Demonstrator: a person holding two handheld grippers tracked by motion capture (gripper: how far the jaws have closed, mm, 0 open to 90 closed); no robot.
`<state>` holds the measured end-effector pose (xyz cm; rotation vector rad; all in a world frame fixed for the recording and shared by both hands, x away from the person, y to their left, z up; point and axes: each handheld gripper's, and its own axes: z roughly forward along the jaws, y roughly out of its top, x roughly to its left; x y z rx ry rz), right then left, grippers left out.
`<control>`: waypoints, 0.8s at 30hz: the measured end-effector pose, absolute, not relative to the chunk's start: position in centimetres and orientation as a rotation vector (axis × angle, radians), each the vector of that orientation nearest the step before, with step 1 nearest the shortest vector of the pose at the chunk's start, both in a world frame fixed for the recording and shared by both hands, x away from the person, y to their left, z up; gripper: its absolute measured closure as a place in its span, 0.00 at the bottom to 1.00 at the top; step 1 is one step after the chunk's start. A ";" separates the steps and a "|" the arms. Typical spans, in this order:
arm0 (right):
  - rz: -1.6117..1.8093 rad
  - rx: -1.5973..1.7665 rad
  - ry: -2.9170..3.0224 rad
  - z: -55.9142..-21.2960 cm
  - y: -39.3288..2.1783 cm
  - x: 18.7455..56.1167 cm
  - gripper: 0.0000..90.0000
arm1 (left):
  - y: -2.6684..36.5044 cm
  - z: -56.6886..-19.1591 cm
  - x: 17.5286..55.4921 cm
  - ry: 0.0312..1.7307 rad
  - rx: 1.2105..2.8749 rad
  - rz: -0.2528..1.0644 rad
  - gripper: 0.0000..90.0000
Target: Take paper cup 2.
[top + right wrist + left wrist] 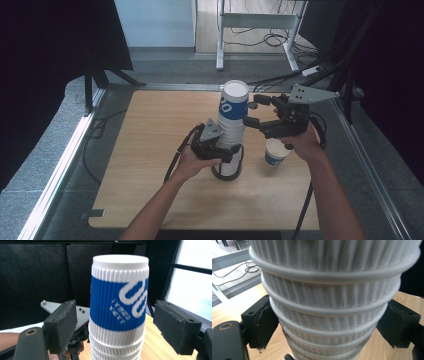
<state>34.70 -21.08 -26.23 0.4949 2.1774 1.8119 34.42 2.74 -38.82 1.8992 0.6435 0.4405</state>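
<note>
Grippers, two of them, are yours: the left gripper [226, 151] clamps the lower rims of one upside-down stack of cups [231, 131] standing mid-table [150, 150], the right gripper [254, 113] spread loose around its top, one single cup [276, 151] upright beside it.

Tall upside-down stack of ribbed white paper cups [231, 132], top one blue-banded, upright mid-table; single cup [276, 152] just beside
</note>
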 end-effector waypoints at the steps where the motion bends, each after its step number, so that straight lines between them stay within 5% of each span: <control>1: 1.814 0.489 2.179 -26.1 -20.9 34.8 0.22 | 2.7 -38.8 34.4 0.644 1.900 0.440 0.14; 17: 1.804 0.475 2.204 -24.3 -18.2 36.8 0.21 | 2.7 -38.8 34.4 0.650 1.900 0.443 0.14; 24: 1.785 0.480 2.219 -24.5 -17.3 37.3 0.29 | 2.8 -38.8 34.4 0.651 1.900 0.433 0.14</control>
